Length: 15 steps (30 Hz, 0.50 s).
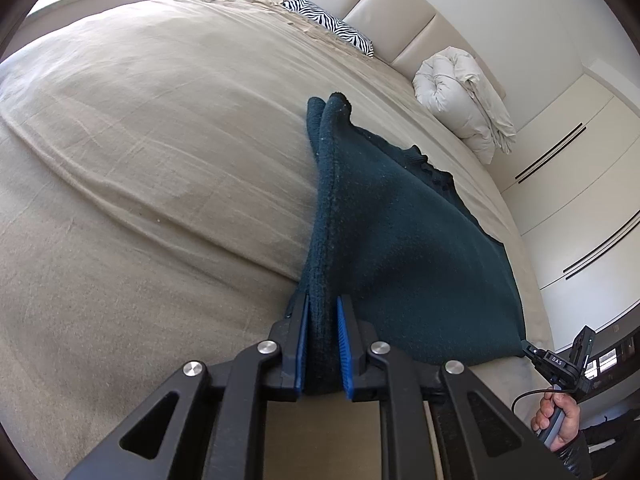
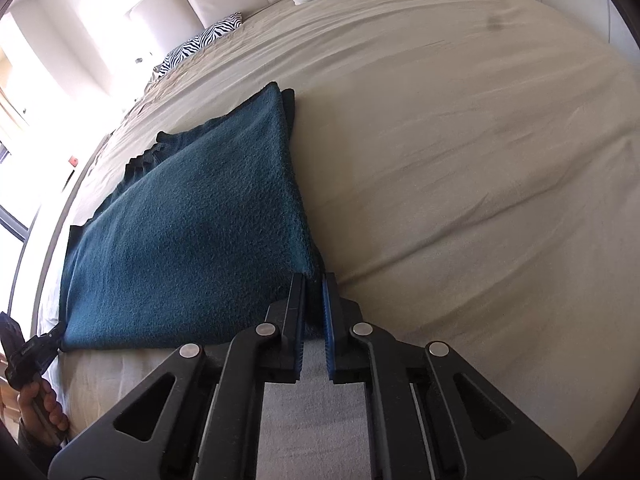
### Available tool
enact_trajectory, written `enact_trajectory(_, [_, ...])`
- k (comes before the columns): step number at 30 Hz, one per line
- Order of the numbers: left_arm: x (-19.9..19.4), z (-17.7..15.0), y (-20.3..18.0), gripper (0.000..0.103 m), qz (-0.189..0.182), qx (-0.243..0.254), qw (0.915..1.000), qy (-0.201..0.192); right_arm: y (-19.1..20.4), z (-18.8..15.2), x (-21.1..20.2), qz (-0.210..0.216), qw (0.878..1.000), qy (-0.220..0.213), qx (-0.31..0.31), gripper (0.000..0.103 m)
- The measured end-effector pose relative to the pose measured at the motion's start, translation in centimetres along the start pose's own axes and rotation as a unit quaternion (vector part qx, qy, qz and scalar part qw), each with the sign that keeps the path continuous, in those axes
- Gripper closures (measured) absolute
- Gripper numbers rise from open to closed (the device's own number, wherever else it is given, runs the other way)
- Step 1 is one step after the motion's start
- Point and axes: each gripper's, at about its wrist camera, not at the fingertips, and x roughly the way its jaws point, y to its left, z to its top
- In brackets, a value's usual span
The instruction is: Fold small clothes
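A wide bed (image 1: 140,140) under a wrinkled beige cover fills the room, backed by a cream padded panel headboard (image 1: 384,12). A zebra-striped pillow (image 1: 332,24) and a rolled white duvet (image 1: 460,100) lie by it. White cupboard doors (image 1: 568,152) line one side; bright daylight enters through a window (image 2: 12,216).

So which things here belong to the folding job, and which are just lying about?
In the job:
- dark teal fleece garment, half folded
- left gripper, clamped on its left edge
- right gripper, clamped on its right corner

Lying about:
- zebra-print pillow
- rolled white duvet
- beige bedspread beneath
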Motion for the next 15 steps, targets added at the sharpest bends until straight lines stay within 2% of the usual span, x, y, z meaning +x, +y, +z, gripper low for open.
enact_trajectory(5, [0.0,0.0,0.0,0.087,-0.001,-0.002,1.0,-0.001,0.2,-0.2,0.0,-0.004,1.0,0.004,-0.013,0.096])
enact_trajectory(8, [0.0,0.2,0.0,0.079,-0.004,-0.002,1.0,-0.001,0.4,-0.3,0.1,-0.012,1.0,0.004,-0.022,0.096])
enact_trajectory(9, [-0.2,0.3,-0.1,0.071,-0.004,-0.003,1.0,-0.002,0.3,-0.3,0.1,-0.009,1.0,0.006,-0.019,0.096])
enact_trajectory(10, [-0.5,0.4,-0.3,0.058,0.003,-0.004,1.0,-0.005,0.1,-0.2,0.0,-0.004,1.0,0.008,-0.015,0.096])
enact_trajectory(12, [-1.8,0.8,-0.8,0.042,0.032,0.0,0.9992,-0.025,-0.2,0.0,-0.5,0.004,1.0,0.013,0.002,0.095])
enact_trajectory(13, [-2.7,1.0,-1.1,0.039,0.042,0.002,0.9983,-0.041,-0.2,0.2,-0.9,0.001,1.0,0.01,0.005,0.092])
enact_trajectory(15, [-4.3,1.7,-2.1,0.037,0.066,0.02,0.9952,-0.069,0.0,0.4,-2.5,-0.02,1.0,-0.01,0.006,0.081])
